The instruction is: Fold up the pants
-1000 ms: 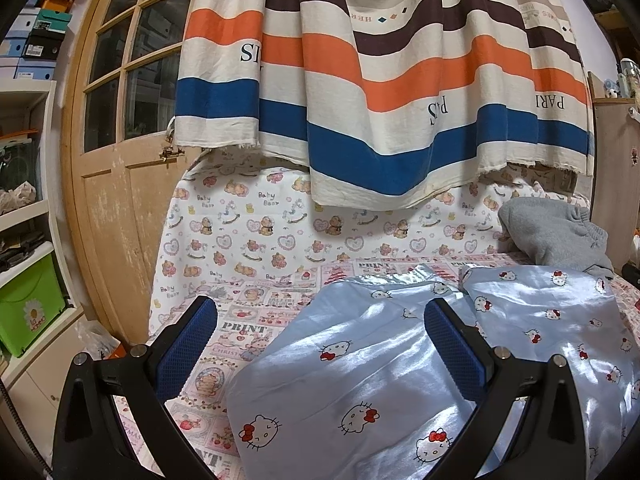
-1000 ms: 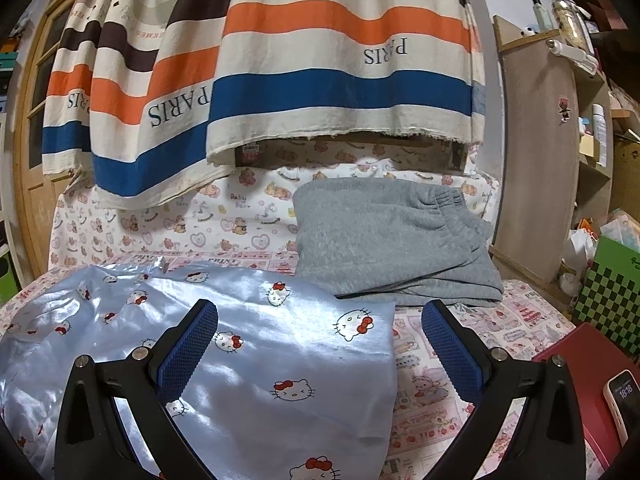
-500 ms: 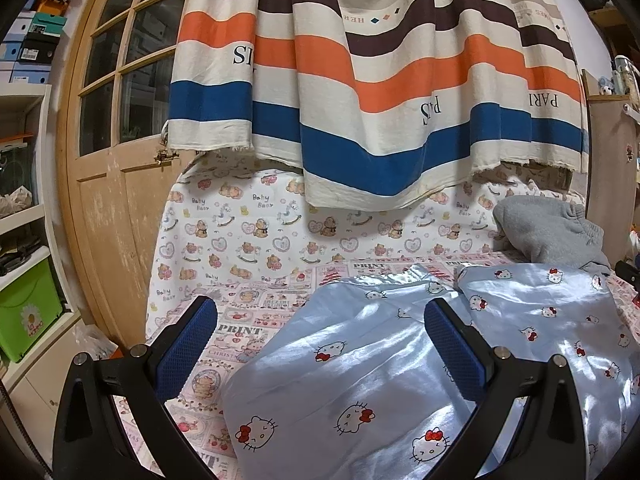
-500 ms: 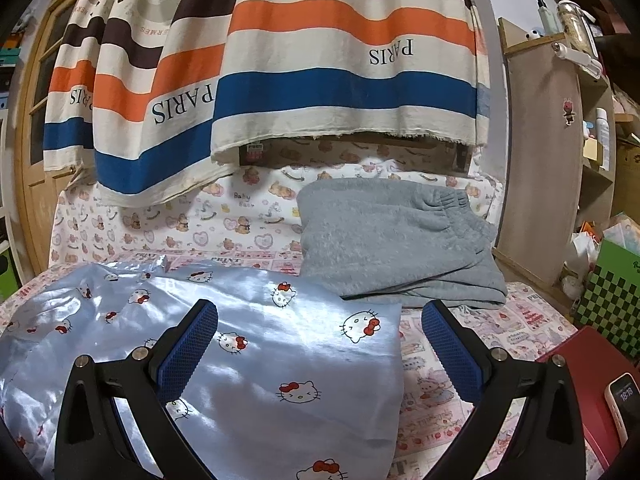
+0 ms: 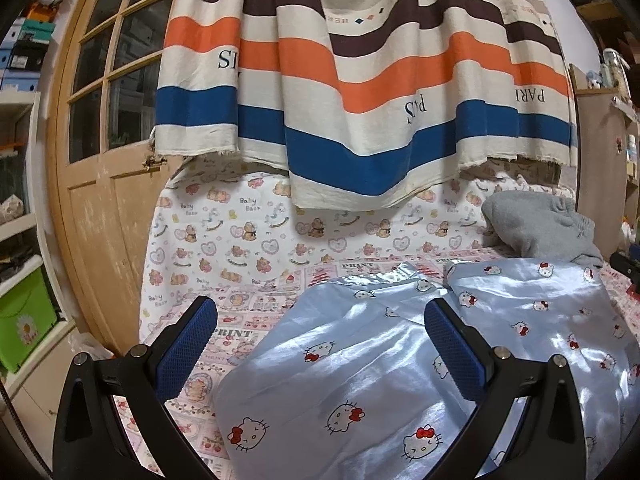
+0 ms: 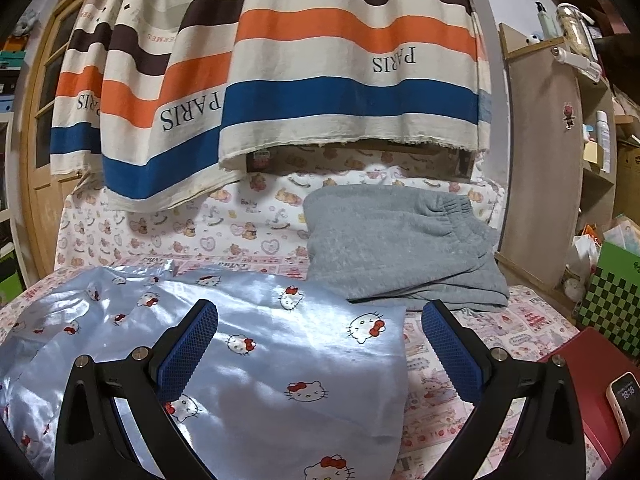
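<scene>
My left gripper (image 5: 320, 344) and right gripper (image 6: 320, 344) hang spread apart, empty, above the blue satin pants (image 6: 280, 360); folded grey sweatpants (image 6: 400, 248) lie behind them.

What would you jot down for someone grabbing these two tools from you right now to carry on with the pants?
Left hand-held gripper: open, holding nothing, above the left leg of the blue pants.
Right hand-held gripper: open, holding nothing, above the right leg.
The blue pants lie spread on the bed, legs side by side. Grey pants sit folded behind them, against the back.
Done: blue pants laid out.
Left: grip the blue pants and fold them; no fold shows yet.
</scene>
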`<state>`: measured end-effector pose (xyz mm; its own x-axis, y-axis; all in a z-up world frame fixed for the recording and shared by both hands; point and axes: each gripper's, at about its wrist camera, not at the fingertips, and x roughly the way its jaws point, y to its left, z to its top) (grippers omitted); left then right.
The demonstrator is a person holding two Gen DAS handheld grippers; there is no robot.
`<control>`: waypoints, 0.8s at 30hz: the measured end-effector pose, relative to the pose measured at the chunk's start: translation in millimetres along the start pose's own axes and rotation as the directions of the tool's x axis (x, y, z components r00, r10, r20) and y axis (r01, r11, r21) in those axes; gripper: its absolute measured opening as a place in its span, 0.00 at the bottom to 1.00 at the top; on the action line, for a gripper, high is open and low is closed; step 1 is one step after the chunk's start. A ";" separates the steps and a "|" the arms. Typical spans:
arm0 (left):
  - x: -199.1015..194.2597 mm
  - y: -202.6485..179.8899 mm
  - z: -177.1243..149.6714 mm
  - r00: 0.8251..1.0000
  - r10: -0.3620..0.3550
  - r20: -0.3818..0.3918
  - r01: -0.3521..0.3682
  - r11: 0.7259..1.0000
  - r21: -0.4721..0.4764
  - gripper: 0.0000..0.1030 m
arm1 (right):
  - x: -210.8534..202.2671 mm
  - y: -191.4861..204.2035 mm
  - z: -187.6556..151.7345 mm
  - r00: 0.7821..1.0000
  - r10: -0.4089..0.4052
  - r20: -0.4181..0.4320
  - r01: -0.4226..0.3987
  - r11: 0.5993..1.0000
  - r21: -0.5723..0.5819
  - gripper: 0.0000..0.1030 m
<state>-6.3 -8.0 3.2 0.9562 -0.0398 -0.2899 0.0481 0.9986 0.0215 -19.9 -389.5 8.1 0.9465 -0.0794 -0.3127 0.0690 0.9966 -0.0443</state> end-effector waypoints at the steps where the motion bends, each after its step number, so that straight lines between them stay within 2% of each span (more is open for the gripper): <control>1: 0.5 -1.5 0.0 1.000 0.001 -0.004 0.000 1.000 0.008 1.00 | 0.4 0.5 0.0 1.000 0.002 -0.003 -0.002 1.000 0.000 1.00; 8: -2.3 -9.6 -1.3 1.000 0.005 -0.006 -0.005 0.999 0.050 1.00 | 2.8 6.8 -0.4 1.000 0.002 -0.026 -0.002 1.000 -0.020 1.00; 17: -9.7 3.2 -2.1 0.999 -0.001 0.033 0.002 1.000 -0.012 1.00 | -3.1 7.5 -0.5 1.000 -0.024 0.002 0.024 1.000 0.011 1.00; 24: -8.7 4.1 -2.0 1.000 0.004 0.030 -0.003 1.000 -0.020 1.00 | -10.5 2.9 -1.3 0.998 0.064 0.021 -0.064 0.998 0.020 1.00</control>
<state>-15.0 -3.5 3.9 0.9646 -0.0368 -0.2610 0.0389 0.9992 0.0030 -30.0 -385.7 10.0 0.9554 -0.0152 -0.2949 0.0145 0.9999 -0.0048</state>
